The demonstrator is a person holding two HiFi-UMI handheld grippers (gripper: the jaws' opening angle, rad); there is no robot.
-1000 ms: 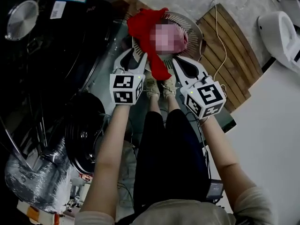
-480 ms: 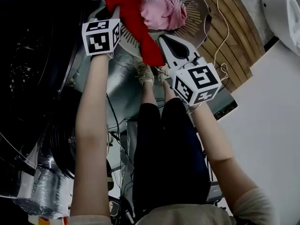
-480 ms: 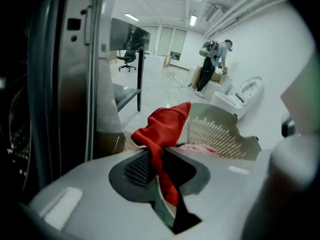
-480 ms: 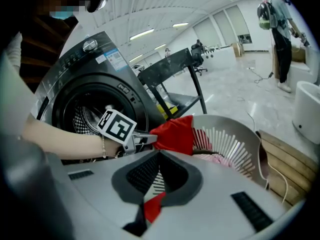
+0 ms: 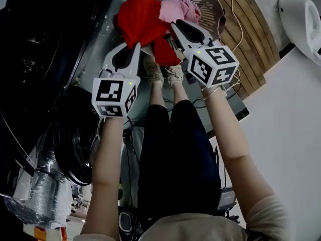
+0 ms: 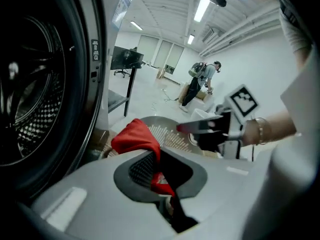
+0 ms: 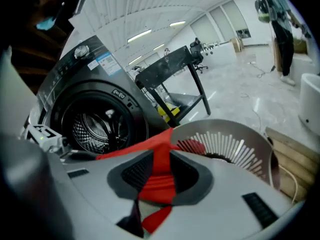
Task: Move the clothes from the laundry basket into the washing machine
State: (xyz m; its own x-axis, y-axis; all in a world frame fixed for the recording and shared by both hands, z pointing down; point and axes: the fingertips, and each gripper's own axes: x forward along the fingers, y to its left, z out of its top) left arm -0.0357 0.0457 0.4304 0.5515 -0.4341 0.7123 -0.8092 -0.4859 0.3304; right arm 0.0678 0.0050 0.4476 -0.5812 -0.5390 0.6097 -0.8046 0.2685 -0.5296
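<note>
A red garment (image 5: 142,20) hangs bunched over the near rim of the grey slatted laundry basket (image 5: 214,10), with a pink garment (image 5: 179,9) inside. My left gripper (image 5: 136,48) has just been closing and is shut on the red cloth (image 6: 134,136); the fabric runs between its pads (image 6: 159,171). My right gripper (image 5: 174,26) grips the same garment (image 7: 158,151) from the right. Its jaws (image 7: 159,176) have just been opening slightly, with the cloth still pinched between them. The washing machine's open drum (image 6: 35,99) (image 7: 97,124) is close on the left.
The washer's round door (image 5: 80,144) hangs open at lower left. A wooden pallet (image 5: 248,39) and a white fixture (image 5: 301,14) lie right of the basket. My shoes (image 5: 165,74) stand just before it. A black table (image 7: 175,66) stands behind; a person (image 6: 200,79) bends far off.
The left gripper has come back down from the upper left and closed on the red garment. The right gripper has moved up to the basket rim, and the garment is now gathered between both.
</note>
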